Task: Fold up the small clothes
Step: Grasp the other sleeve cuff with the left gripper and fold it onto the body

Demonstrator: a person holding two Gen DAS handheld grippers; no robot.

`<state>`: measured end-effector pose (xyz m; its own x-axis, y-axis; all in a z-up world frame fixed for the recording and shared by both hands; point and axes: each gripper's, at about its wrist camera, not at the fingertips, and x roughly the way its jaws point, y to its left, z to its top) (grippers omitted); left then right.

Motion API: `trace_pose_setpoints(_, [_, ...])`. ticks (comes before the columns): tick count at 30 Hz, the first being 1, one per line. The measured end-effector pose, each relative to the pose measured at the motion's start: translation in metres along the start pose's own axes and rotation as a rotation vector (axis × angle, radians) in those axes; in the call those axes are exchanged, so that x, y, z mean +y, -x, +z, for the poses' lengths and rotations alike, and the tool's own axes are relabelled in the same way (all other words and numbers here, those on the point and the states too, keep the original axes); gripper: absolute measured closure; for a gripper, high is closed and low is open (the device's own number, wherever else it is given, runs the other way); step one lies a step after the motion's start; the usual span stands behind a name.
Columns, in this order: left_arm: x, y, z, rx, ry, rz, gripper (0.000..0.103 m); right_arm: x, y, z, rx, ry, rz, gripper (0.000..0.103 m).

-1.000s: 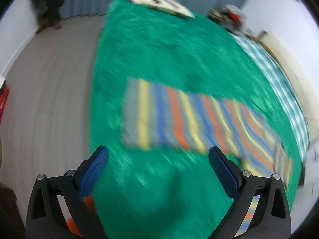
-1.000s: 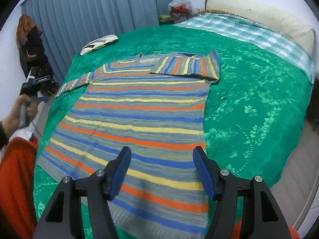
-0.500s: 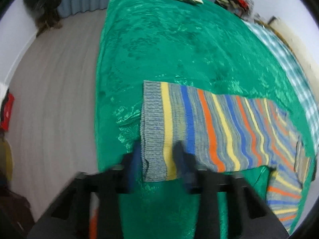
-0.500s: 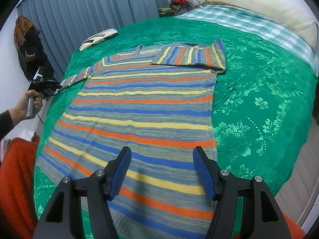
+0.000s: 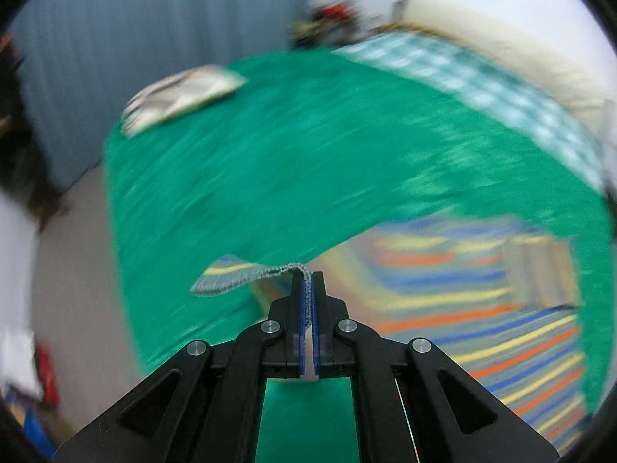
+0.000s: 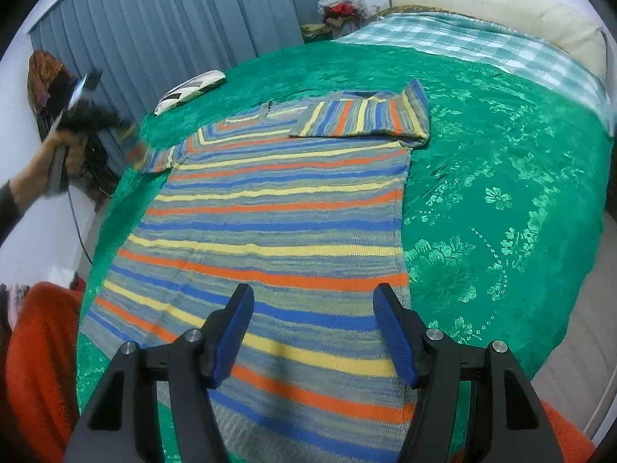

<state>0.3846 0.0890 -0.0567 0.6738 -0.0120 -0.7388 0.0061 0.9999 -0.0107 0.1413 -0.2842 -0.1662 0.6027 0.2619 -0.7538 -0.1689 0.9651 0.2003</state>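
A striped knit sweater (image 6: 277, 208) in grey, blue, orange and yellow lies flat on a green bedspread (image 6: 501, 177). Its right sleeve (image 6: 366, 115) is folded across the chest. My left gripper (image 5: 307, 281) is shut on the cuff of the left sleeve (image 5: 231, 276) and holds it lifted off the bed; in the right wrist view this gripper (image 6: 127, 135) is blurred at the bed's left edge. My right gripper (image 6: 312, 332) is open and empty, hovering over the sweater's hem. The sweater body (image 5: 482, 301) shows blurred in the left wrist view.
A white patterned cushion (image 6: 193, 88) lies at the bed's far corner. A checked blanket (image 6: 462, 34) and a cream pillow (image 6: 520, 11) lie at the head of the bed. Grey curtains (image 6: 173, 27) hang behind. An orange cloth (image 6: 38, 366) is at lower left. Floor (image 5: 69, 270) borders the bed.
My left gripper has closed on the left sleeve cuff and lifted it, swinging toward the sweater body. The right gripper has stayed open over the hem.
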Motion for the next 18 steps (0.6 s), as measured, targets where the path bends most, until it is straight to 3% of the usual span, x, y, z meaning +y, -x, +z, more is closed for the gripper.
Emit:
trace_pose_setpoints(3, [-0.074, 0.003, 0.020, -0.040, -0.085, -0.131, 0.103, 0.000, 0.000, 0.000, -0.001, -0.004, 0.004, 0.039])
trace_pose_setpoints(7, [-0.159, -0.016, 0.014, -0.053, -0.205, -0.258, 0.097, -0.002, 0.000, 0.000, 0.002, -0.003, 0.005, 0.039])
trace_pose_setpoints(8, [-0.176, -0.032, 0.007, 0.006, -0.230, -0.290, 0.086, -0.003, 0.000, 0.000, 0.003, -0.006, 0.004, 0.039])
trace_pose_setpoints(9, [-0.183, -0.041, 0.004, 0.059, -0.237, -0.295, 0.057, -0.005, 0.000, 0.000, 0.004, -0.010, 0.004, 0.039])
trace_pose_setpoints(10, [-0.186, -0.055, -0.001, 0.118, -0.219, -0.276, 0.046, -0.006, 0.001, -0.001, 0.003, -0.015, 0.005, 0.039])
trace_pose_setpoints(11, [-0.179, -0.061, -0.005, 0.119, -0.183, -0.268, 0.040, -0.008, 0.002, -0.001, 0.000, -0.025, 0.008, 0.039])
trace_pose_setpoints(14, [-0.135, -0.073, -0.006, 0.116, -0.044, -0.262, 0.040, -0.014, 0.006, -0.003, -0.008, -0.047, 0.019, 0.039])
trace_pose_setpoints(16, [-0.102, -0.083, -0.007, 0.119, 0.034, -0.209, 0.040, -0.018, 0.008, -0.003, -0.013, -0.055, 0.020, 0.039])
trace_pose_setpoints(18, [-0.085, -0.086, -0.016, 0.112, 0.028, -0.142, 0.032, -0.021, 0.008, -0.004, -0.010, -0.065, 0.022, 0.039])
